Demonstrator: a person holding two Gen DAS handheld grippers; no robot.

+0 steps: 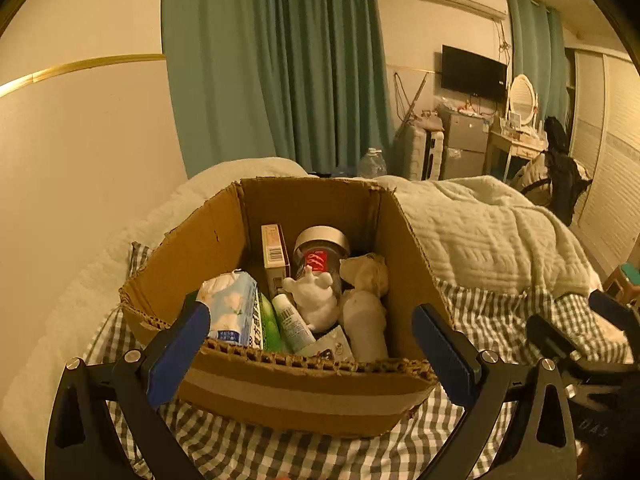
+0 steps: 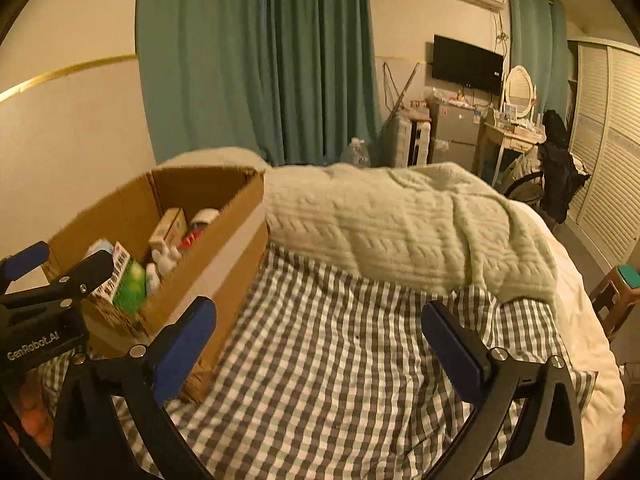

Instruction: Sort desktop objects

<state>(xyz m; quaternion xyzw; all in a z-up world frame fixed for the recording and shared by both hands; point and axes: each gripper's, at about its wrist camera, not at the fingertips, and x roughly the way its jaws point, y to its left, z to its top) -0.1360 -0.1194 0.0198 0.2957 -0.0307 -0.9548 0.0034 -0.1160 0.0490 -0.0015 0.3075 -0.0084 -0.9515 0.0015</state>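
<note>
An open cardboard box (image 1: 304, 396) stands on a checked sheet on the bed. Inside it lie a blue-and-white tissue pack (image 1: 232, 312), a green packet (image 1: 270, 328), a white tube (image 1: 294, 324), a white plush toy (image 1: 316, 300), a silver-lidded jar with a red label (image 1: 320, 248), a small carton (image 1: 275, 256) and a pale bottle (image 1: 366, 328). My left gripper (image 1: 310, 312) hangs open over the box's near edge, gripping nothing. To the right of the box (image 2: 224, 264), my right gripper (image 2: 320, 312) is wide open above the bare sheet, with nothing between its fingers.
A thick knitted blanket (image 2: 400, 220) is heaped behind the checked sheet (image 2: 340, 360). A wall runs close behind and left of the box. A small wooden stool (image 2: 616, 296) stands past the bed's right edge. Curtains, a fridge and a dressing table are far back.
</note>
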